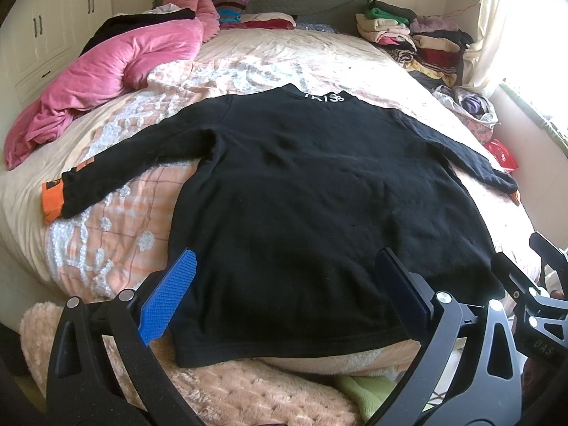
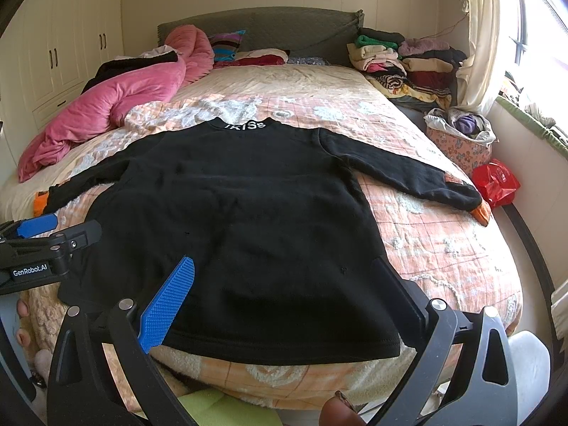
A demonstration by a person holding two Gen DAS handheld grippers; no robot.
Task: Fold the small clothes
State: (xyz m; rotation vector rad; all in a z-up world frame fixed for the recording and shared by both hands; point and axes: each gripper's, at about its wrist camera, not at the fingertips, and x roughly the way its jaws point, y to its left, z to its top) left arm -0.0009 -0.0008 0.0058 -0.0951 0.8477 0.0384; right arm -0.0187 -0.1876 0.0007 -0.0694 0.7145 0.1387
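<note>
Both grippers sit at the bed's near edge w/ jaws wide apart, holding nothing: left gripper (image 1: 284, 294) and right gripper (image 2: 284, 298). Black shirt (image 2: 227, 220) lies flat on the bed (image 2: 426, 220), sleeves spread out, hem just past the fingertips. Pink blanket (image 1: 106, 85) is far left.

The sweater (image 1: 301, 191) is black with orange cuffs (image 1: 52, 200) and white collar lettering. The bedspread (image 2: 426, 220) is peach plaid with white flowers. The blanket (image 1: 106, 81) is pink. Both claws' pads (image 1: 168, 300) are blue.
</note>
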